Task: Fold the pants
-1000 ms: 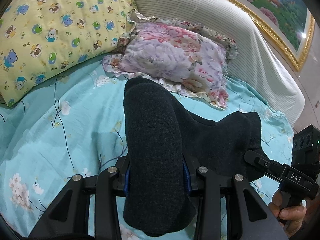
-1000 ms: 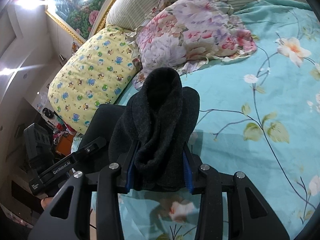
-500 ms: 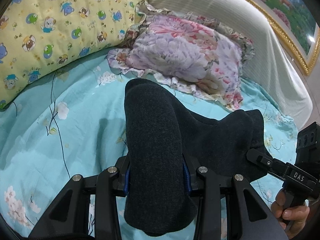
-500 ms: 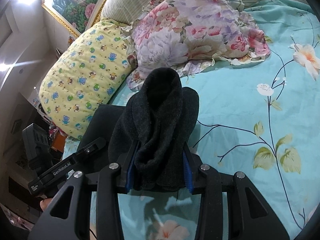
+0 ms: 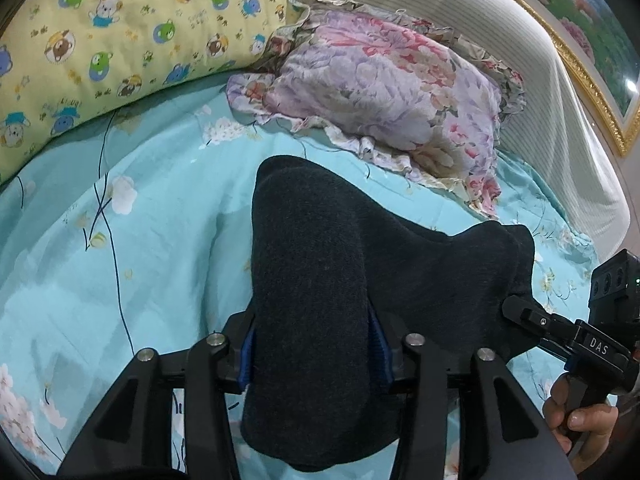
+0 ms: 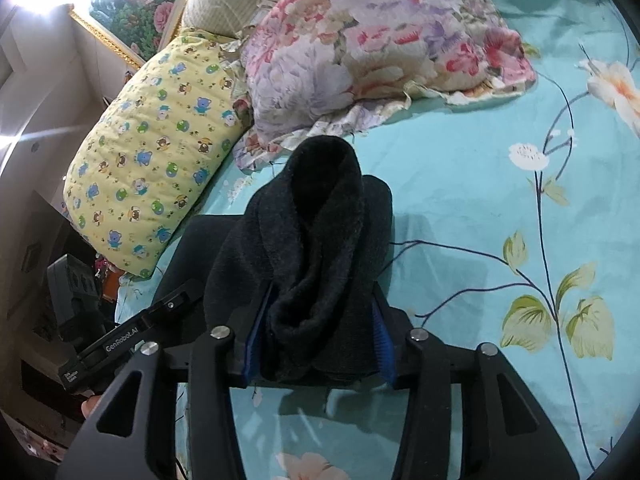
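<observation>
Left wrist view: the left claw (image 5: 312,344), its jaws just widening, grips the dark pants (image 5: 420,272) above the bed (image 5: 120,260). Right wrist view: the right claw (image 6: 318,328), also widening, clamps bunched pants (image 6: 316,240) near the floral pillow (image 6: 360,52).

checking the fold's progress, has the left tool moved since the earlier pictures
Yes: the left tool, with the pants, has moved toward the floral pillow, which looms larger.

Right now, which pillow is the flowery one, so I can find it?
Look at the turquoise bed sheet, up near the striped headboard. Two pillows lie there side by side. The flowery pillow has pink and purple blooms and a ruffled edge, while the yellow pillow beside it is covered in little cartoon bears.
</observation>
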`<state>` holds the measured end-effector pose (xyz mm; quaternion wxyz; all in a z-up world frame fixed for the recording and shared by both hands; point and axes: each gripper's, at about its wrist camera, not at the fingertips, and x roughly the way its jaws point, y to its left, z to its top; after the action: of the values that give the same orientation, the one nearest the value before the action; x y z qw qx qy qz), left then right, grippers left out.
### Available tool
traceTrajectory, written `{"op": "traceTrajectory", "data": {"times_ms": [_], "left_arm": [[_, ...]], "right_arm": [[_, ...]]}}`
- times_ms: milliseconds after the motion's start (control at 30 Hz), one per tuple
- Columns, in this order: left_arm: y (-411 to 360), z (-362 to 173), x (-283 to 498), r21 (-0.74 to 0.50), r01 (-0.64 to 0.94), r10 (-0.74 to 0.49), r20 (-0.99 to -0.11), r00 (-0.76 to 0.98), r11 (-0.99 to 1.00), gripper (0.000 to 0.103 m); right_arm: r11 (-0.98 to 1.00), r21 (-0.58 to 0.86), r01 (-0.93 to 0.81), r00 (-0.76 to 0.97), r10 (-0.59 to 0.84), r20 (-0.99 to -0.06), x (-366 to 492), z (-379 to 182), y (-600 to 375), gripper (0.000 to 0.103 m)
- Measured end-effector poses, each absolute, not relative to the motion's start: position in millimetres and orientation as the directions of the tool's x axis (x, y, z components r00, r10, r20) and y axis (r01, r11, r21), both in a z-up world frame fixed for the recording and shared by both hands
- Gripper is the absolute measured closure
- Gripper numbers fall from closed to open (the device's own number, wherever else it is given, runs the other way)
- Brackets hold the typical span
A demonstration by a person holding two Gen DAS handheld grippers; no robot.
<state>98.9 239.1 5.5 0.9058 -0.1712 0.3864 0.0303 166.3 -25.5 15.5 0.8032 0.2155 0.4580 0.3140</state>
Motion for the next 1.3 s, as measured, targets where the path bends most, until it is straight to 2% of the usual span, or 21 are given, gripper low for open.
{"op": "traceTrajectory", "data": {"times_ms": [133,200,233,400,567,733,1000,1300], "left_arm": [[238,0,98,-0.279,-0.182,-0.076,-0.712,0.698,0.943,0.045],[238,-2,98,-0.273,-0.178,-0.074,-0.713,0.697,0.945,0.042],[238,-3,97,-0.269,-0.18,-0.071,-0.714,0.697,0.946,0.036],[240,-3,94,-0.239,-0.208,-0.03,-0.721,0.692,0.948,0.021],[237,-2,88,-0.204,-0.208,-0.006,-0.728,0.685,0.957,0.02],[233,2,77,-0.17,-0.199,0.013,-0.727,0.686,0.965,0.019],[231,3,60,-0.158,-0.181,0.012,-0.719,0.694,0.971,0.019],[222,1,29,-0.066,-0.177,0.08,-0.703,0.707,0.982,0.014]], "right_arm": [[0.721,0.62,-0.311,0.395,0.691,-0.605,167,8,-30,0.049],[0.718,0.623,-0.31,0.395,0.694,-0.602,167,3,-33,0.042],[0.714,0.629,-0.306,0.392,0.697,-0.6,168,1,-35,0.041],[0.705,0.649,-0.285,0.39,0.704,-0.593,169,-5,-40,0.034],[0.714,0.63,-0.305,0.401,0.696,-0.595,164,-1,-39,0.034],[0.749,0.55,-0.371,0.444,0.663,-0.603,148,17,-31,0.034],[0.792,0.429,-0.435,0.508,0.609,-0.609,123,36,-28,0.024],[0.81,0.331,-0.485,0.533,0.573,-0.622,93,41,-24,0.021]]}}
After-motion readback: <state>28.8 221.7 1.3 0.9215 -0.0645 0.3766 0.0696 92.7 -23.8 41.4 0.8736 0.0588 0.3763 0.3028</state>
